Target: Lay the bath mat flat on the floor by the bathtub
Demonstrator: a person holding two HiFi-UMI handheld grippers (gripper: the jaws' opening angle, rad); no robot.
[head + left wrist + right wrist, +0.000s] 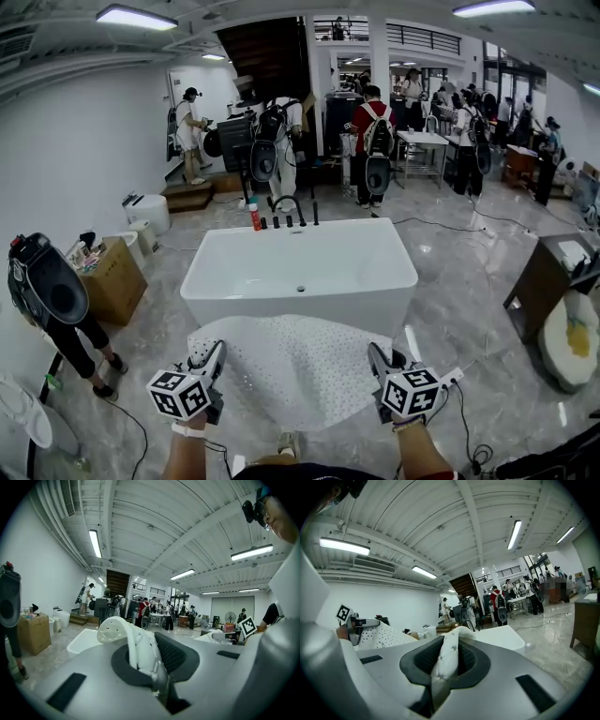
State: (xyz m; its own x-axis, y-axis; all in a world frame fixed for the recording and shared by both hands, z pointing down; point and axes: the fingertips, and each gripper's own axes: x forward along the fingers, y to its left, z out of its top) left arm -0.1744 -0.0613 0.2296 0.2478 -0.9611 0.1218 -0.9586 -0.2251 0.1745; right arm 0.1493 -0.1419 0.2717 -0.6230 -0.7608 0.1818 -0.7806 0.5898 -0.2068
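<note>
Held only by two corners, the bath mat (pixel 292 367) hangs spread just in front of the bathtub (pixel 300 304). A corner could slip out, or the slack far edge could fold under against the tub's wall and leave creases. Toward the tub's left, the left gripper (pixel 215 355) is clamped narrow on a bunched, perforated corner; toward its right, the right gripper (pixel 377 357) is nearly closed on a thin star-printed fold.

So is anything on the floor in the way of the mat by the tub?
Nothing visible. The left gripper and right gripper hold the bath mat just before the bathtub, but it hides the floor beneath.
</note>
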